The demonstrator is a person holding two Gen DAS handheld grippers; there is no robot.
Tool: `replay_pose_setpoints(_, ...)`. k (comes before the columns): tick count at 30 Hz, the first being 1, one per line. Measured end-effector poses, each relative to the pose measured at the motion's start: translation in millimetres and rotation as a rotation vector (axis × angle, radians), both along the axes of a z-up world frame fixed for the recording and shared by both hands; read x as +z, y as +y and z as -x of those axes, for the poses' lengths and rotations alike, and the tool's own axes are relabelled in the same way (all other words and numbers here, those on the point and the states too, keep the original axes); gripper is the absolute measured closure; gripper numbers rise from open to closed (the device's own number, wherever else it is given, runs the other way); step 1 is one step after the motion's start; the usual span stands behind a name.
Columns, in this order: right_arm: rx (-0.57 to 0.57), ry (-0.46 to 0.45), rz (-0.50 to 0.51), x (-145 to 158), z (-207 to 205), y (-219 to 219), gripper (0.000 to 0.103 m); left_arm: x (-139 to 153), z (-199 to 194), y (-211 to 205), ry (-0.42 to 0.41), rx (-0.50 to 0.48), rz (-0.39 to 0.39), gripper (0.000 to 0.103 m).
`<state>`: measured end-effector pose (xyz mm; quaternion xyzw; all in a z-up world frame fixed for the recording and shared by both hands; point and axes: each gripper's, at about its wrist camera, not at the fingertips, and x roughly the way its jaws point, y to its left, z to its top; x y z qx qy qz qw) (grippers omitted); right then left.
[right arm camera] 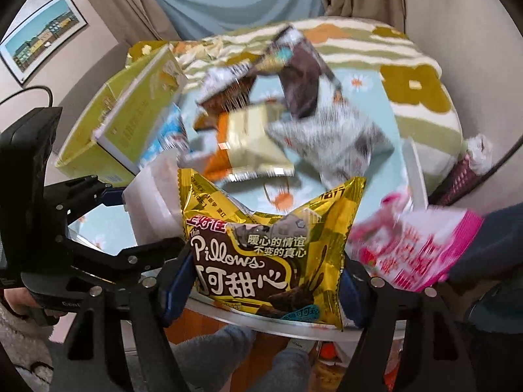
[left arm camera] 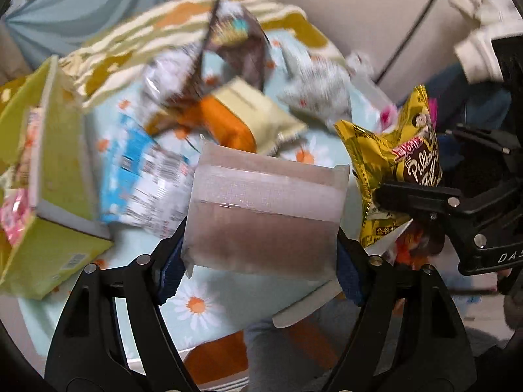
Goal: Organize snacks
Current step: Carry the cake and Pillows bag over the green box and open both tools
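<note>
My left gripper (left arm camera: 261, 258) is shut on a frosted translucent packet with brown contents (left arm camera: 264, 209), held above the table. My right gripper (right arm camera: 264, 290) is shut on a yellow "Pillows" cocoa snack bag (right arm camera: 268, 251); it also shows at the right of the left wrist view (left arm camera: 395, 170). The left gripper and its packet (right arm camera: 153, 196) sit just left of the yellow bag in the right wrist view. Loose snacks lie on the daisy-print tablecloth (left arm camera: 209, 307): a cream and orange packet (left arm camera: 242, 117), a brown packet (left arm camera: 238, 39), a silver packet (left arm camera: 317, 91), a blue-white packet (left arm camera: 143, 176).
An open yellow-green carton (left arm camera: 55, 176) lies on its side at the left, with a pink packet (left arm camera: 13, 215) by it. A pink packet (right arm camera: 415, 248) lies at the right. A patterned blanket (right arm camera: 415, 75) lies behind. The table's front edge (right arm camera: 294, 328) is close below.
</note>
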<state>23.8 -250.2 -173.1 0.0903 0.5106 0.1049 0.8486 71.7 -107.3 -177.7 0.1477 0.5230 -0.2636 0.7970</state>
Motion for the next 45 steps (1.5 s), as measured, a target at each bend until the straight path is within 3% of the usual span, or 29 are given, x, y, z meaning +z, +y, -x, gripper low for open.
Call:
replay_pose_setpoints(9,0.142,-0.14,-0.005,72.1,-39.2,18.9,0.032,64.8,-21.6,54.5,-0.128,0.254,0.066,0.026)
replay_pose_setpoints(13,0.22,-0.196,0.011,95.7,-66.8,54.0,0.032,82.4,-43.3,102.5,-0.152,0.364,0.072,0.026)
replay_pose_setpoints(20,0.27,-0.222,-0.06,111.8,-126.5,136.6,0.032,94.9,-86.5,196.5,-0.178,0.488,0.047,0.026)
replay_pose_setpoints(30,0.266,-0.178,-0.094,101.2,-223.6,248.2,0.032,67.2,-184.4,286.8,-0.157,0.541,0.033,0.026)
replay_pose_setpoints(36,0.24,-0.138,-0.067,82.5,-258.1,275.0,0.032,40.9,-241.8,305.6,-0.108,0.536,0.035,0.026)
replay_pose_setpoints(41,0.197,-0.099,-0.05,66.7,-271.1,275.1,0.032,20.0,-262.9,308.2,-0.051,0.528,0.04,0.025)
replay_pose_setpoints(43,0.187,-0.089,-0.045,62.8,-275.3,274.8,0.032,12.3,-265.4,307.7,-0.041,0.532,0.017,0.017)
replay_pose_setpoints(44,0.181,-0.084,-0.042,61.1,-277.0,274.3,0.032,11.5,-264.7,307.5,-0.048,0.534,0.005,0.005)
replay_pose_setpoints(45,0.178,-0.08,-0.042,60.7,-278.7,275.0,0.032,13.9,-261.1,306.7,-0.067,0.535,-0.005,0.0)
